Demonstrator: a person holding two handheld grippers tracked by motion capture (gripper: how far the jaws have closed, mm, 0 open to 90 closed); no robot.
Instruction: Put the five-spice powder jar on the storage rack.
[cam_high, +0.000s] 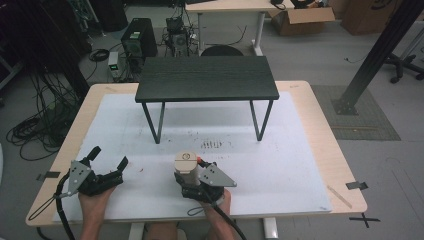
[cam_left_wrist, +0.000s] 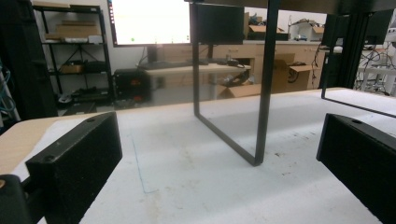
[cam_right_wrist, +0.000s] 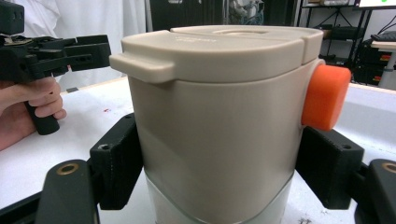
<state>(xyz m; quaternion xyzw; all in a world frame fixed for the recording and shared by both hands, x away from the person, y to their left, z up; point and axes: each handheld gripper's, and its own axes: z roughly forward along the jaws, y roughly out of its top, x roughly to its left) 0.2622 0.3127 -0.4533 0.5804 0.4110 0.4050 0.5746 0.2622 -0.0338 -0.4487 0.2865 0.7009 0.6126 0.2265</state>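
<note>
My right gripper (cam_high: 194, 176) has its fingers (cam_right_wrist: 117, 165) pressed against both sides of the beige container (cam_right_wrist: 219, 116) (the one with the orange button (cam_right_wrist: 325, 95) on its flank), which stands upright on the white mat (cam_high: 280, 165) near my edge of the counter (cam_high: 320, 130). My left gripper (cam_high: 110, 159) rests well to the side, fingers (cam_left_wrist: 77, 161) spread wide around nothing. The small black table (cam_high: 206, 77) stands farther back.

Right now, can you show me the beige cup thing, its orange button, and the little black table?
beige container (cam_right_wrist: 219, 140), right gripper view, on its front wall.
orange button (cam_right_wrist: 325, 97), right gripper view, on its round face.
small black table (cam_high: 206, 77), high view, on its top.
</note>
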